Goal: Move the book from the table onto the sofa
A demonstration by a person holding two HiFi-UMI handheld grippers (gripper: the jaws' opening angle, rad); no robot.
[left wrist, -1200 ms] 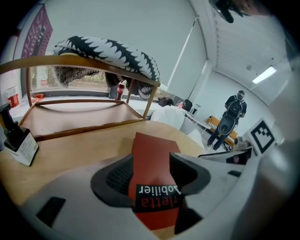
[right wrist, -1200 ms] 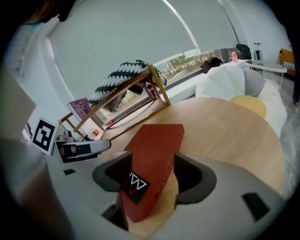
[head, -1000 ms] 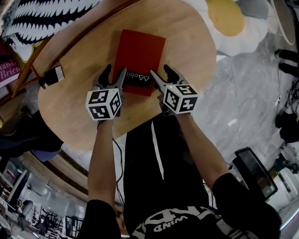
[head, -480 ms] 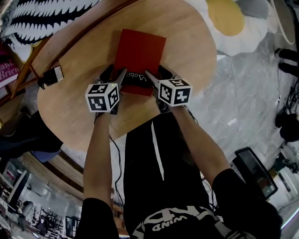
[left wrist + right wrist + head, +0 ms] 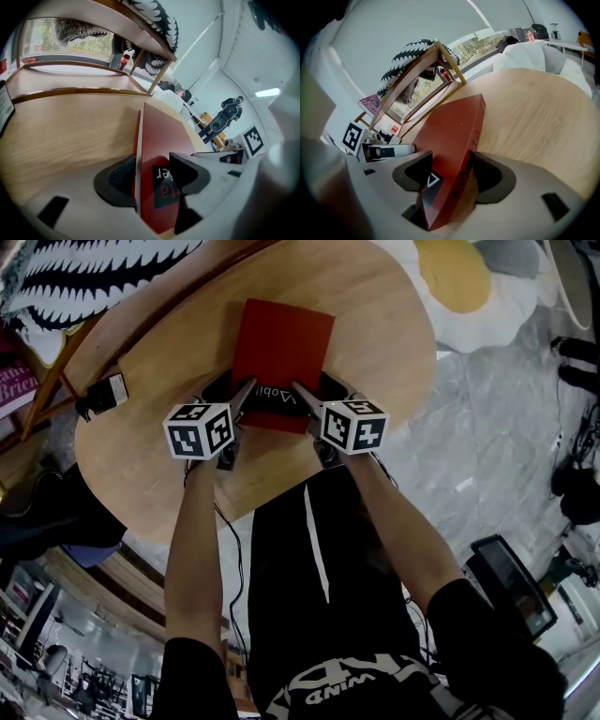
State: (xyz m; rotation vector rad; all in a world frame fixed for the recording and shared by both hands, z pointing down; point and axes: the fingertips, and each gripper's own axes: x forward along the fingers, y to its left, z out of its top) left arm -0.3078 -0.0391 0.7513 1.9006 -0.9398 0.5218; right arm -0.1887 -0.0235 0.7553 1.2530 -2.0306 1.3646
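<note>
Book on table, both grippers clamped on it.
L gripper (image 5: 232,390) was shut on the near-left corner of the red book (image 5: 281,338); R gripper (image 5: 316,387) clamped its near-right corner. Book was at mid-table (image 5: 375,324).

Lounge-like studio room: round wooden table (image 5: 375,362), striped throw (image 5: 84,273) at 11 o'clock, screen (image 5: 511,582) on the floor at 4 o'clock.

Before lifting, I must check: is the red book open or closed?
Closed. The book shows one flat red cover, its pages pressed together at the edge.
</note>
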